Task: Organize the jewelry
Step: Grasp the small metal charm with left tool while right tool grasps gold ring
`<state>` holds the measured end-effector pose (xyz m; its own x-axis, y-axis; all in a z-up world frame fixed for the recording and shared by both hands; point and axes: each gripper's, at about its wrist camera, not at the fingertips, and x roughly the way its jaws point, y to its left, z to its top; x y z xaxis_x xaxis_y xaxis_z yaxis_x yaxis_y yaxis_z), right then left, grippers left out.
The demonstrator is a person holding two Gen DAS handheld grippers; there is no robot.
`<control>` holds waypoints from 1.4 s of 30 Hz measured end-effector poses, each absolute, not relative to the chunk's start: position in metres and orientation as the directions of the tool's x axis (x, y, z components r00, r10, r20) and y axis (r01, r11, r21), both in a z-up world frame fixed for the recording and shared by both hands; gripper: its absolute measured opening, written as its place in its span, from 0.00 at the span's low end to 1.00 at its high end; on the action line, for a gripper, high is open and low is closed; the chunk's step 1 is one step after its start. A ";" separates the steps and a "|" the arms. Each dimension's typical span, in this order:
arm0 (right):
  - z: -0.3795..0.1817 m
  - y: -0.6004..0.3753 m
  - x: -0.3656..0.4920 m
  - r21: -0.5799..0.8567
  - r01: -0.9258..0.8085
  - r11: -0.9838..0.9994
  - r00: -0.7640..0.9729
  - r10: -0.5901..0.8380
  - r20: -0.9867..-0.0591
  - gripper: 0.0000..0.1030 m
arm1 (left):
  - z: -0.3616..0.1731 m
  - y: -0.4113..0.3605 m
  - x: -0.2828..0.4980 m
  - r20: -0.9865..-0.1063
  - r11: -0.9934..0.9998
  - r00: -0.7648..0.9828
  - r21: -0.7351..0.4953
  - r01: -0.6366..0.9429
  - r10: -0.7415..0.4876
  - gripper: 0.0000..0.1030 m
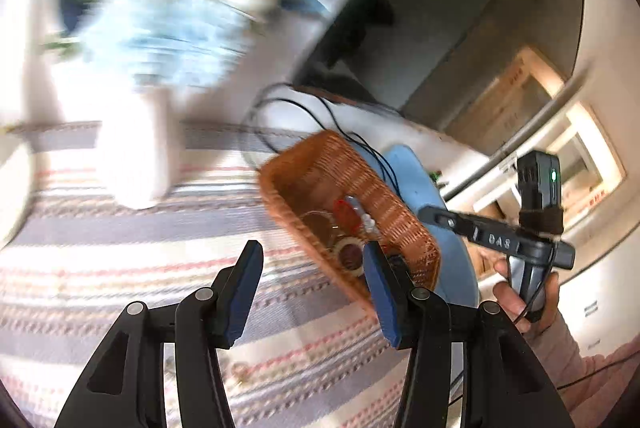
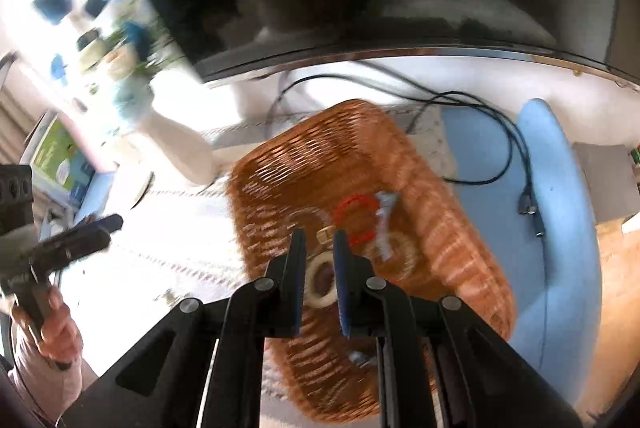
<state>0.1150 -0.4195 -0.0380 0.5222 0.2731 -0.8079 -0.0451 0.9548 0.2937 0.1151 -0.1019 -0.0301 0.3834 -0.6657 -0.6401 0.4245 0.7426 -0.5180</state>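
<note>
Jewelry: red ring, cream ring, pale beaded piece and others, blurred, lying inside wicker basket. Basket on striped cloth, beside blue mat. Left gripper: fingers wide apart, empty, just beside basket. Right gripper: fingers narrowly parted over basket; whether they pinch anything, cannot tell.

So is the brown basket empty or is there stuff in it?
Not empty. The wicker basket holds a red ring, a pale round bangle and other blurred pieces.
</note>
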 end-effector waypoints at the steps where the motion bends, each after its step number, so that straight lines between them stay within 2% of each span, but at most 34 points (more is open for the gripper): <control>1: -0.035 -0.408 0.111 0.296 -0.070 0.953 0.517 0.289 -0.806 0.15 | -0.030 -0.090 0.112 -0.640 0.752 0.398 -0.515 0.412 -0.657 0.52; 9: -0.031 -0.335 0.094 0.315 -0.185 0.931 0.480 0.365 -0.797 0.15 | -0.027 -0.010 0.089 -0.664 0.813 0.471 -0.493 0.308 -0.581 0.52; 14: -0.049 -0.288 0.089 0.325 -0.244 0.914 0.409 0.401 -0.820 0.15 | -0.059 0.002 0.079 -0.733 0.852 0.435 -0.444 0.276 -0.523 0.52; 18: -0.075 -0.260 0.088 0.360 -0.255 0.897 0.336 0.432 -0.837 0.15 | -0.098 -0.006 0.077 -0.830 0.912 0.393 -0.306 0.273 -0.396 0.52; 23: -0.109 -0.230 0.077 0.383 -0.287 0.878 0.233 0.452 -0.861 0.15 | -0.137 -0.013 0.075 -0.856 0.910 0.340 -0.299 0.286 -0.389 0.52; 25: -0.120 -0.223 0.073 0.382 -0.290 0.878 0.208 0.447 -0.870 0.15 | -0.147 -0.024 0.074 -0.872 0.909 0.329 -0.252 0.333 -0.362 0.49; 27: -0.130 -0.217 0.070 0.386 -0.284 0.878 0.188 0.446 -0.875 0.15 | -0.155 -0.036 0.074 -0.888 0.907 0.333 -0.181 0.380 -0.317 0.40; 29: -0.136 -0.214 0.067 0.389 -0.287 0.875 0.177 0.448 -0.877 0.15 | -0.159 -0.043 0.076 -0.895 0.903 0.333 -0.150 0.403 -0.298 0.39; 33: -0.144 -0.208 0.064 0.377 -0.302 0.876 0.158 0.436 -0.886 0.16 | -0.166 -0.052 0.081 -0.899 0.893 0.339 -0.112 0.435 -0.278 0.36; 35: -0.151 -0.208 0.065 0.368 -0.281 0.886 0.157 0.421 -0.893 0.21 | -0.170 -0.057 0.084 -0.899 0.891 0.345 -0.098 0.444 -0.271 0.29; 38: -0.161 -0.212 0.069 0.366 -0.231 0.902 0.173 0.408 -0.897 0.22 | -0.170 -0.059 0.086 -0.894 0.888 0.361 -0.080 0.453 -0.266 0.25; 41: -0.169 -0.213 0.075 0.367 -0.191 0.910 0.189 0.401 -0.897 0.22 | -0.169 -0.056 0.086 -0.891 0.890 0.374 -0.066 0.452 -0.256 0.11; 42: -0.171 -0.211 0.077 0.349 -0.184 0.919 0.195 0.382 -0.903 0.22 | -0.168 -0.053 0.086 -0.891 0.891 0.374 -0.070 0.448 -0.258 0.11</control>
